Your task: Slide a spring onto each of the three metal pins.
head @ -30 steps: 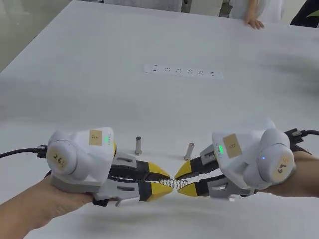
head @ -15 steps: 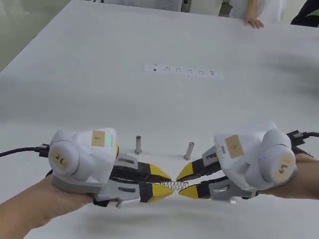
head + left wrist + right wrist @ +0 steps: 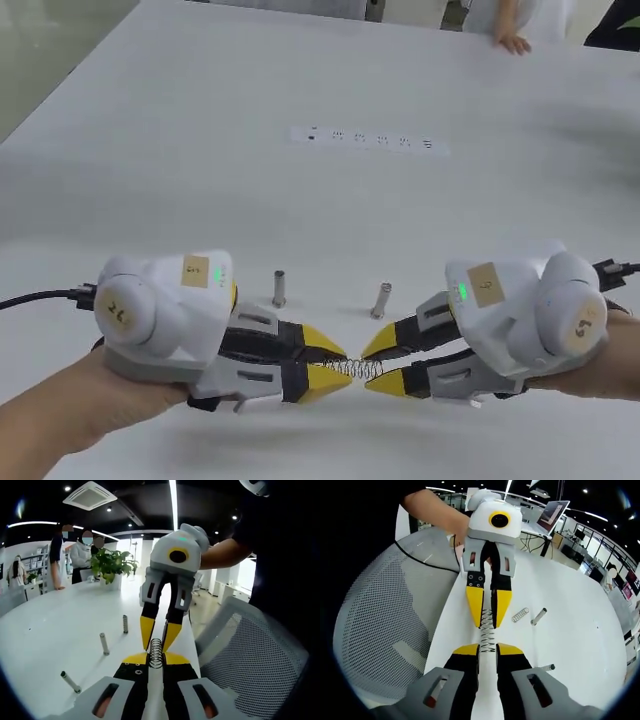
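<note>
One pin [image 3: 279, 289] stands left of another pin [image 3: 382, 300] near the table's [image 3: 150, 150] near edge. The spring [image 3: 353, 369] hangs just in front, between left gripper [image 3: 325, 365] and right gripper [image 3: 385, 362]. The power strip [image 3: 368, 140] lies well behind.

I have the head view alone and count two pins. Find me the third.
Observer: The left gripper view has it. A third pin stands nearest that gripper, bare.
Operator: Report any spare springs.
Observer: In the right gripper view a loose spring lies on the table beside a pin.
Operator: Check the grip on the held spring.
Observer: Each gripper view shows one end of the held spring between that gripper's own fingers, for the left gripper and for the right gripper.
</note>
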